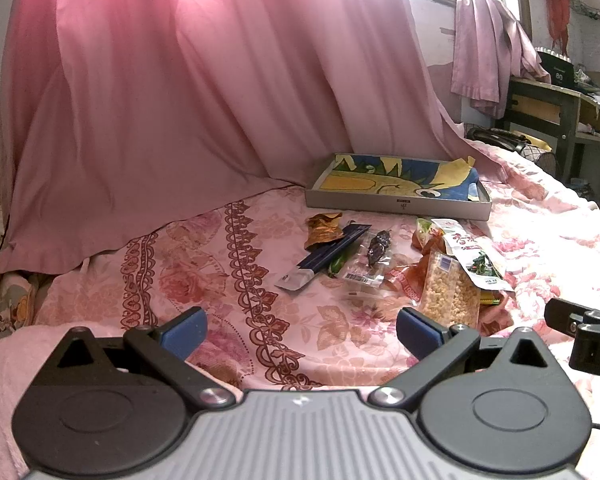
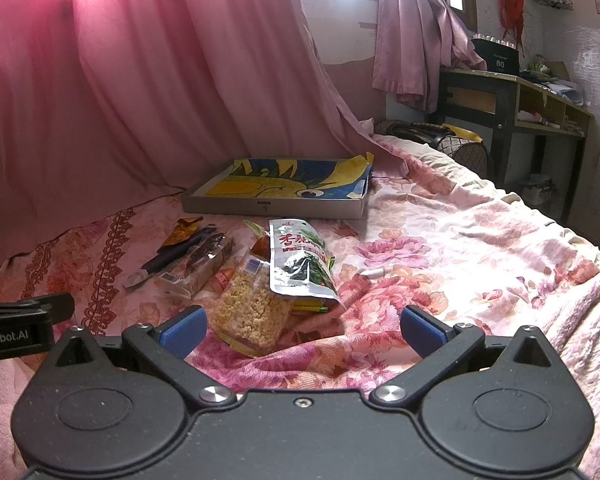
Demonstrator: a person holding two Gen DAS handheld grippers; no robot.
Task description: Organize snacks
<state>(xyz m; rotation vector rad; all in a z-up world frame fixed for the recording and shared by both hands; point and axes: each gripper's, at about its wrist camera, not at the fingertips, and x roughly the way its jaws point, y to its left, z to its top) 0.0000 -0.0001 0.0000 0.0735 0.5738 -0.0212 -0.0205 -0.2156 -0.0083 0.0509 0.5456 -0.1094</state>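
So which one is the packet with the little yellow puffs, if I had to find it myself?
Start at the flat grey box lying on the flowery bedspread below the pink curtain. The snacks are piled just in front of it, and the puff packet is the one closest to the cameras, partly under the white packet with green leaves. It alone is clear, showing pale yellow puffs inside.

Pink curtain [image 1: 172, 92] drapes onto a floral bedspread [image 2: 440, 240]; a desk [image 2: 516, 92] stands beyond
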